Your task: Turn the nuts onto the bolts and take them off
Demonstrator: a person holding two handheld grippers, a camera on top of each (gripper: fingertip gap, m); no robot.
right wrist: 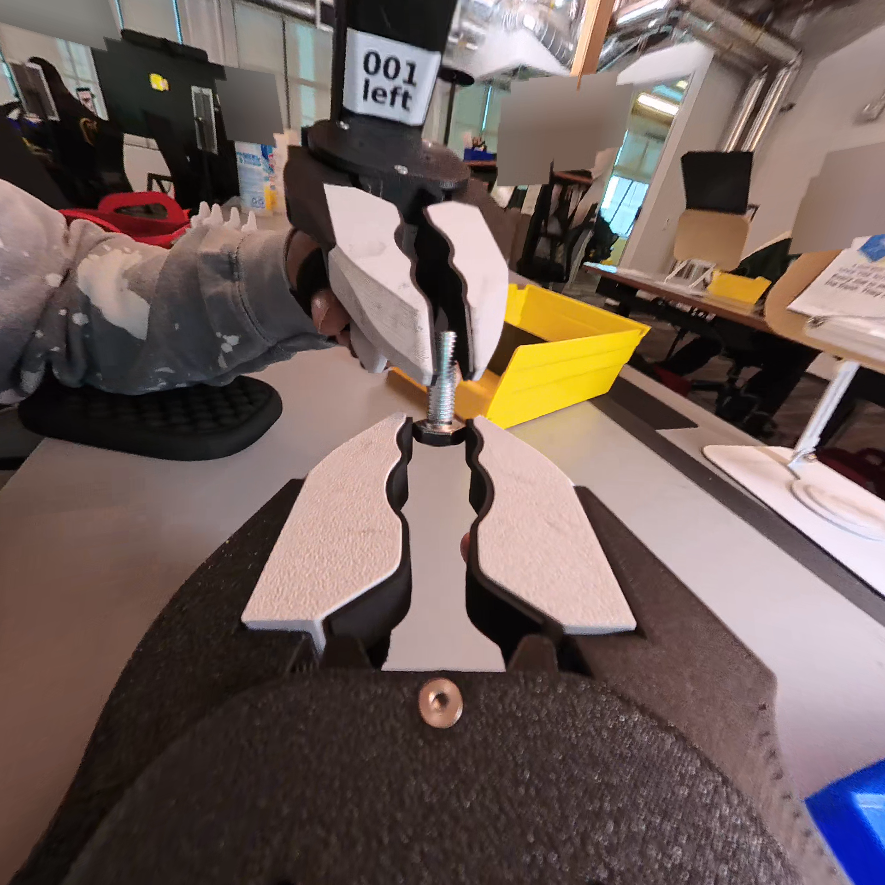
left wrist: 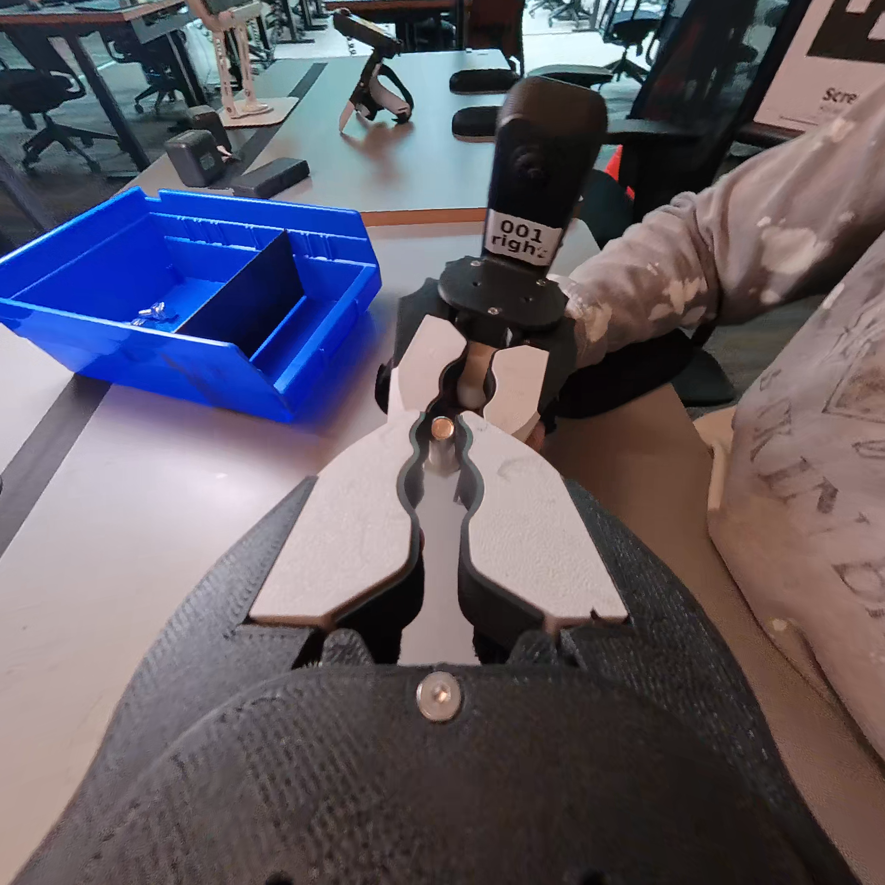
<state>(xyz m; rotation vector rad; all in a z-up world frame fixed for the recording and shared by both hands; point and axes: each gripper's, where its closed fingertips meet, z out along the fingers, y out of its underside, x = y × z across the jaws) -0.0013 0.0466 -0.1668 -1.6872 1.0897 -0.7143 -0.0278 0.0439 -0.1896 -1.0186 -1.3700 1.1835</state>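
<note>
Threaded bolt (right wrist: pixel 443 378) held upright between both grippers above the grey table (right wrist: pixel 622 503), right gripper (right wrist: pixel 438 431) clamped on the black hex nut (right wrist: pixel 436 433), left gripper (left wrist: pixel 443 428) jaws closed on the bolt's upper end, blue bin (left wrist: pixel 201 306) positioned nearby, yellow bin (right wrist: pixel 565 364) located behind.

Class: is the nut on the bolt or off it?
On. In the right wrist view the nut, gripped by the right gripper, sits around the bolt, whose upper threads the left gripper holds.

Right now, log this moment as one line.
left gripper: shut on bolt | right gripper: shut on nut | blue bin: left
</note>
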